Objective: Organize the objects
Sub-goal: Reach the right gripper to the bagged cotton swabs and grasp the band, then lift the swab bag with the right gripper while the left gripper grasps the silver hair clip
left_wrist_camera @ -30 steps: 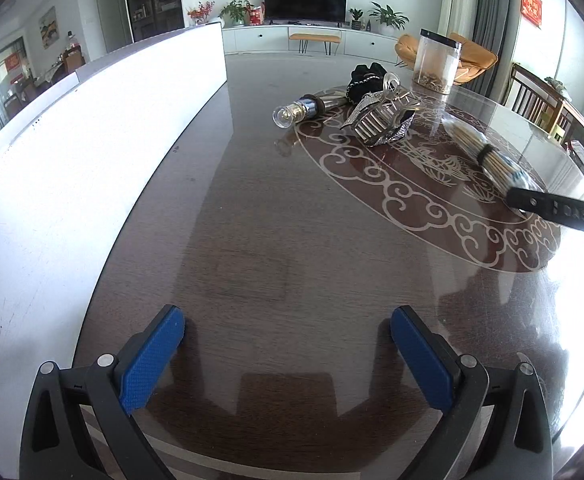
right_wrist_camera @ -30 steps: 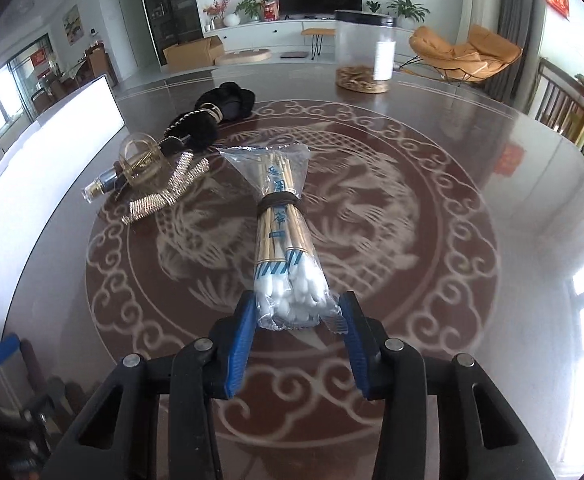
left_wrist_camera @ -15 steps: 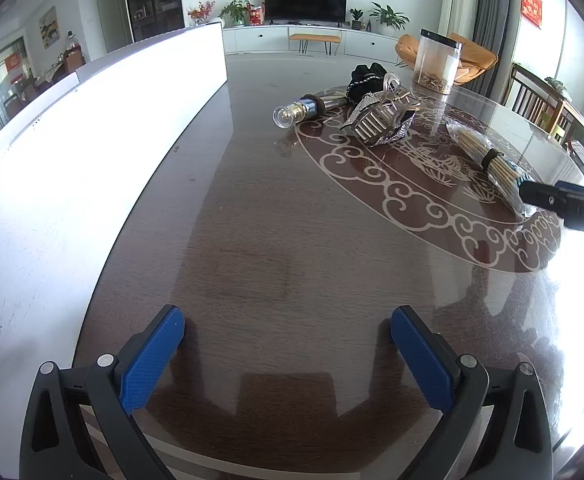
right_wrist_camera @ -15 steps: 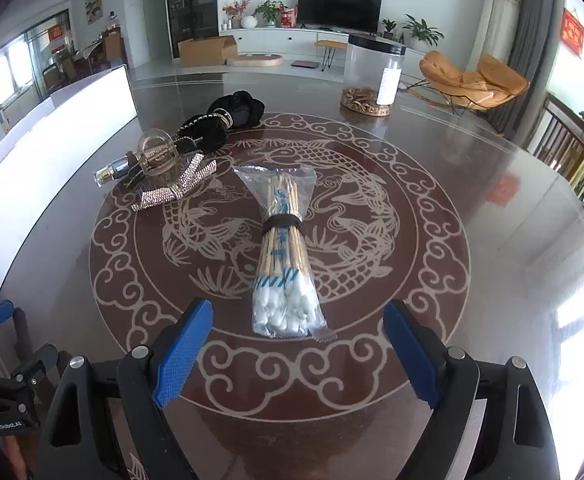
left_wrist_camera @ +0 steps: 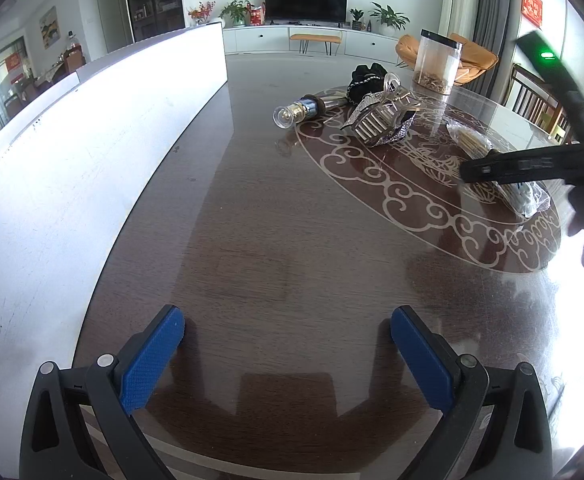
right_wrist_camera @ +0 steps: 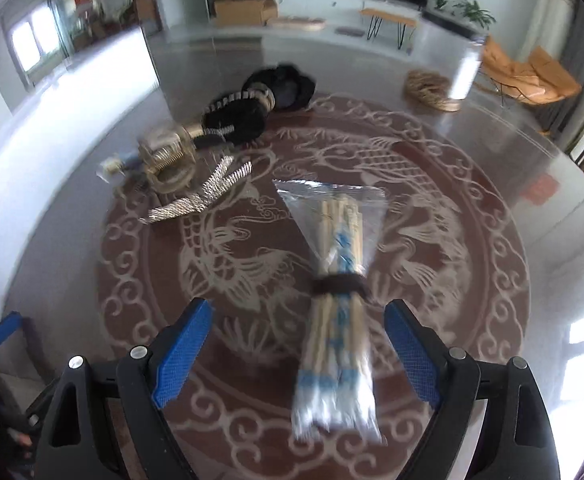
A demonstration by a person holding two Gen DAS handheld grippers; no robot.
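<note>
Between open right jaws: swab bundle [right_wrist_camera: 338,316] lengthwise, cotton tips nearest.

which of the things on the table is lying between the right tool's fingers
The swab bag. It lies loose between the open right tool, whose jaws have just been opening. The hair clip, bottle and jar sit farther off.
</note>
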